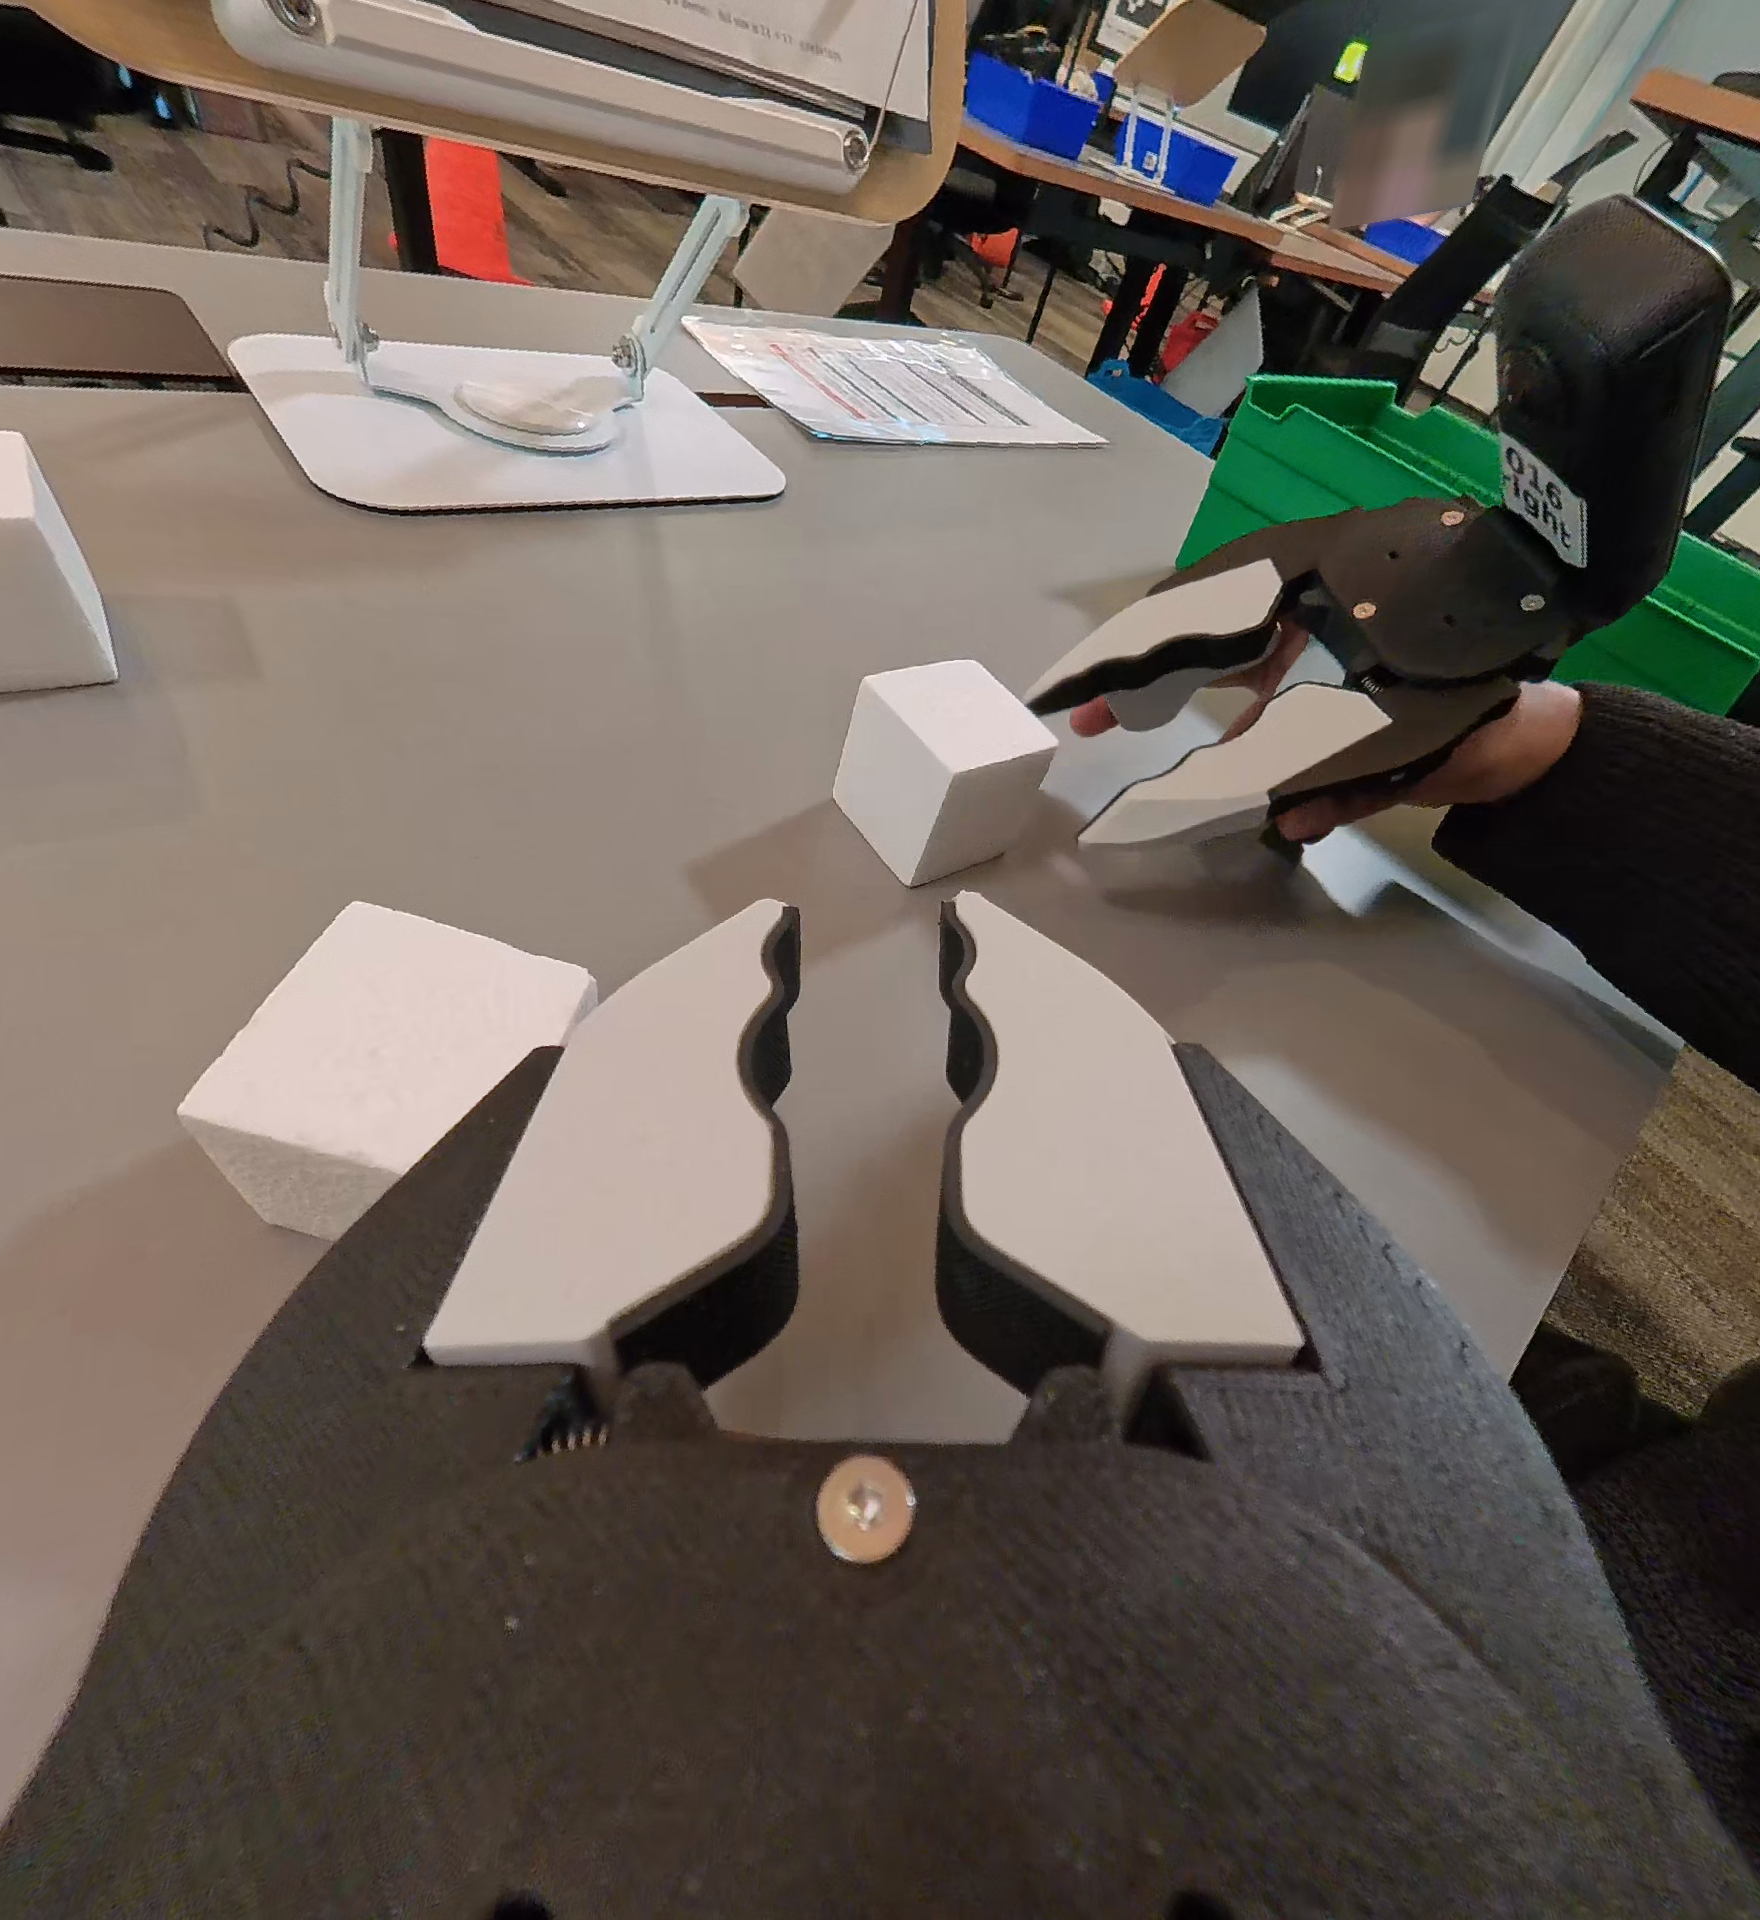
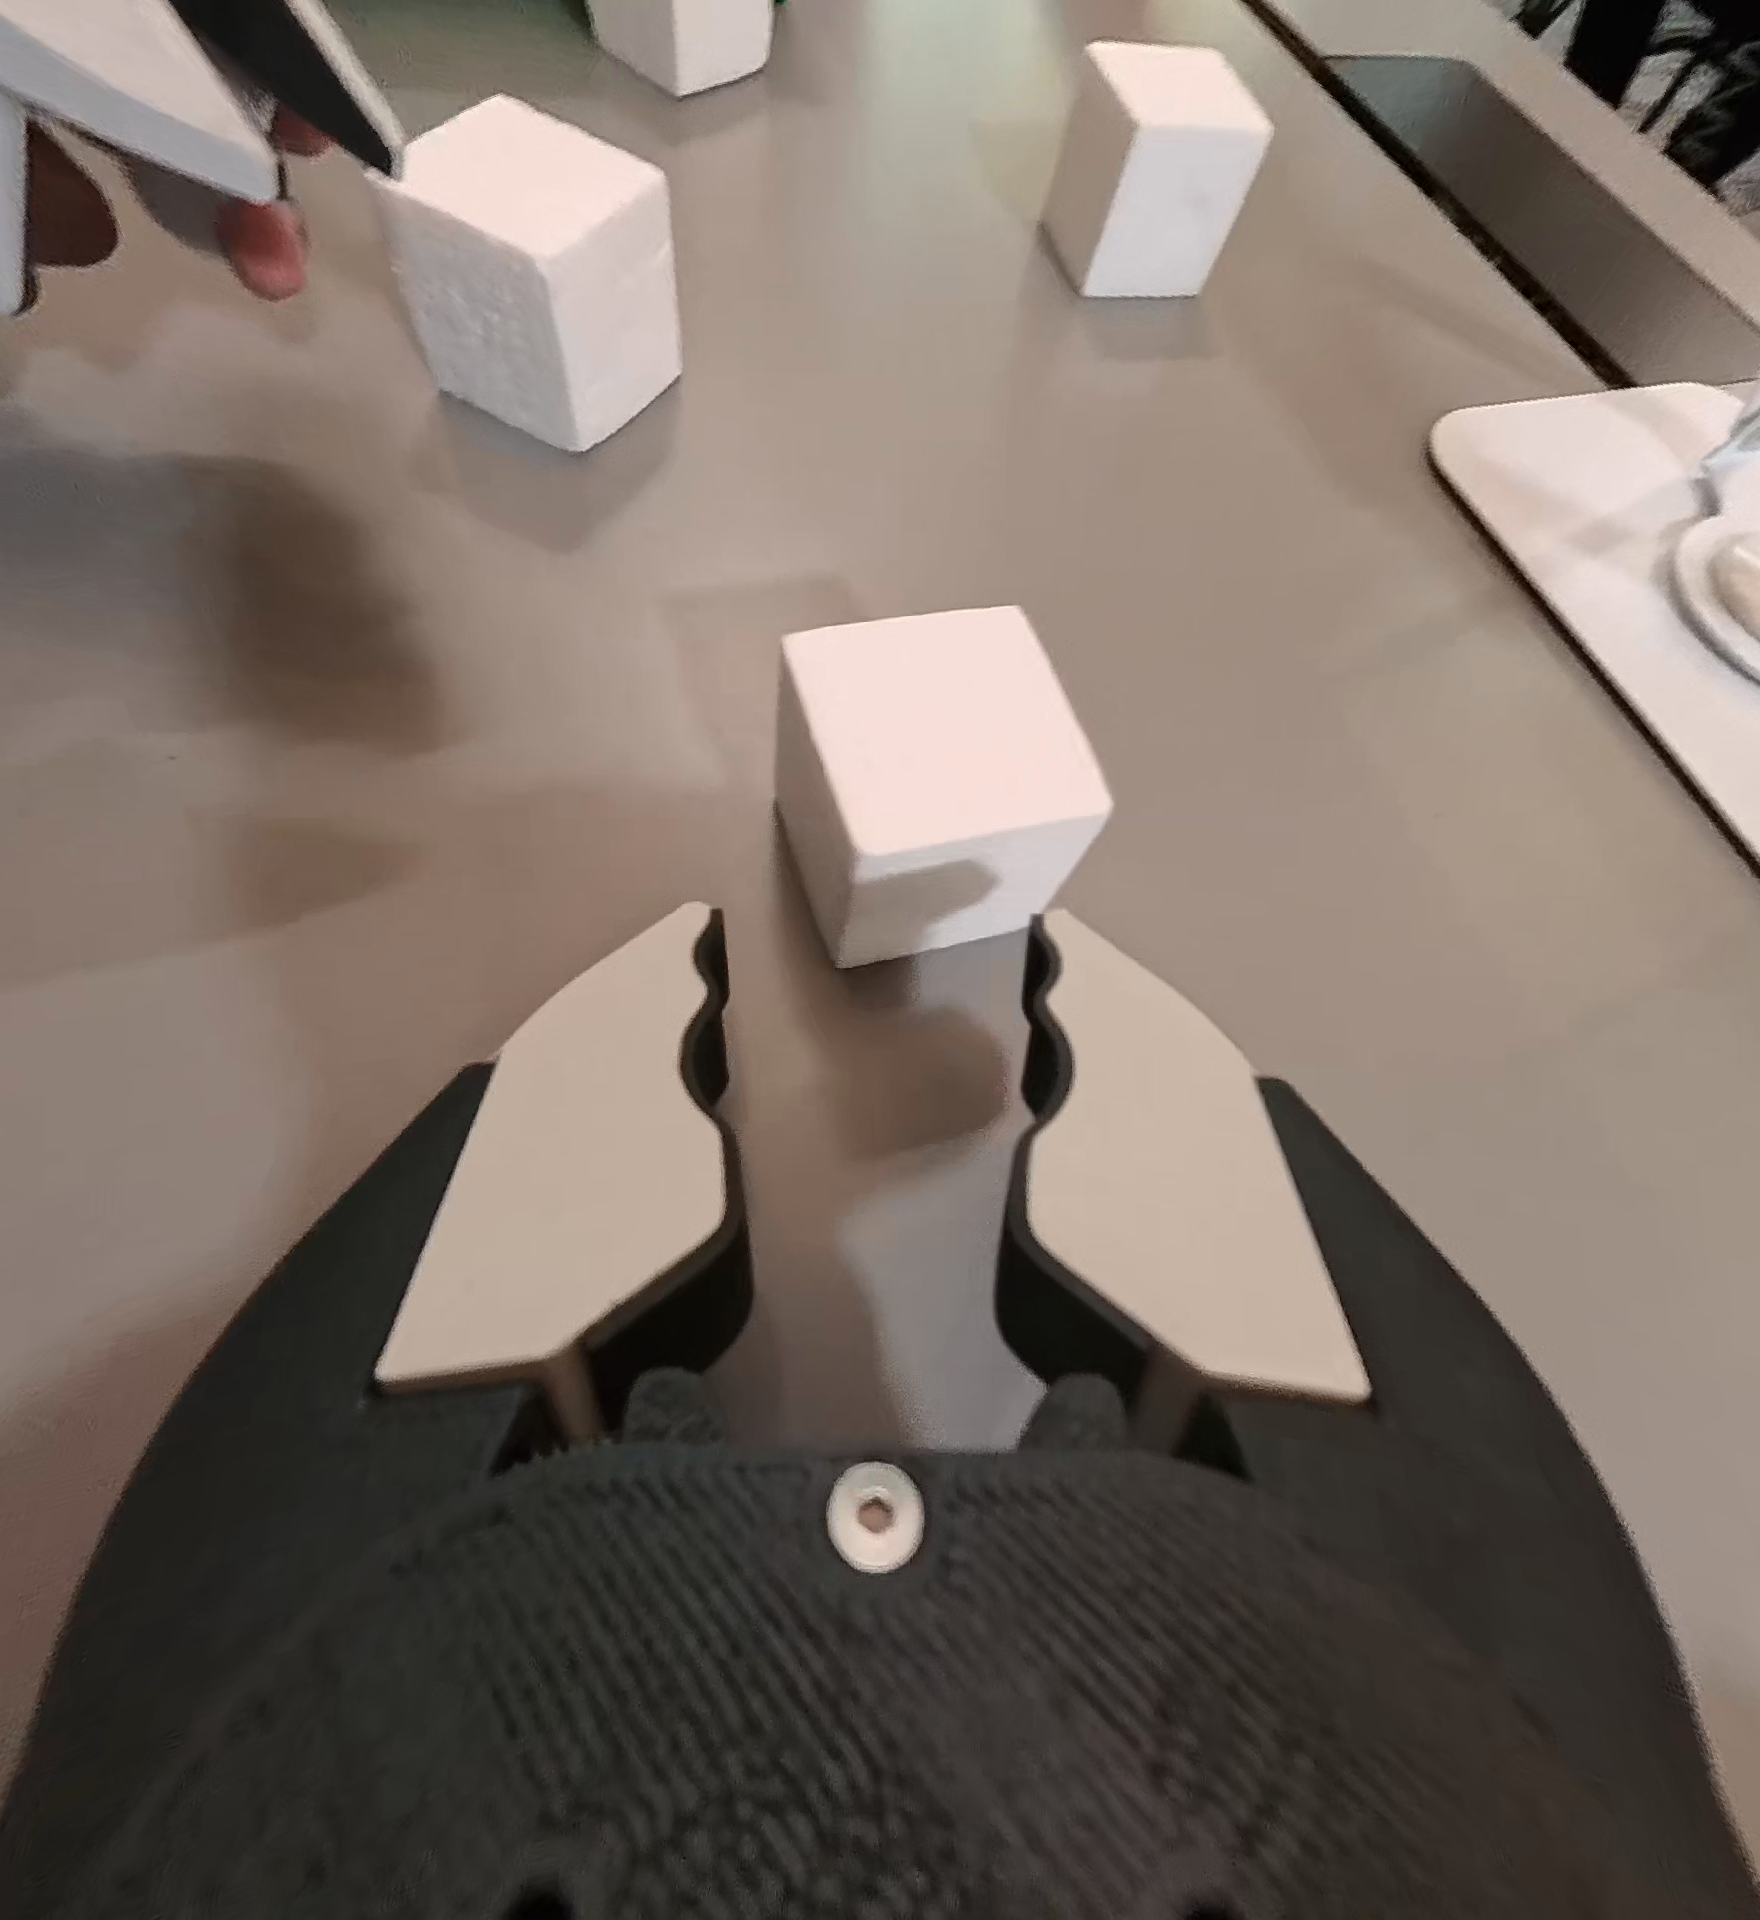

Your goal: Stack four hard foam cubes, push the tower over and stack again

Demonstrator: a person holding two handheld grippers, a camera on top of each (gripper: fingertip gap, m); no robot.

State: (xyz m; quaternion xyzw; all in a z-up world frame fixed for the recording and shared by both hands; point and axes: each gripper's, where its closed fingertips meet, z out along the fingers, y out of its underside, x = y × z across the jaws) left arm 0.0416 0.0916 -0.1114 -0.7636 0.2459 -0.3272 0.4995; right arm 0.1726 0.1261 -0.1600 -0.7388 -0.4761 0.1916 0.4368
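Grey tabletop (image 1: 440,623), office clutter behind. Left tool (image 1: 868,925) released, empty, just beside rough foam block (image 1: 377,1060). Right tool (image 2: 874,935) spread wide, empty, tips just short of smooth white cube (image 2: 933,779); not touching. No block gripped or stacked. Left view only: green bin (image 1: 1375,468), white stand (image 1: 502,426), sleeve. Right view only: tall block (image 2: 1156,156) farther back.

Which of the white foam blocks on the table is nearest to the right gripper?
The small smooth cube, right before the open right gripper, not touching it. The grainy larger block sits farther off beside the left gripper, and the tall block stands farthest.
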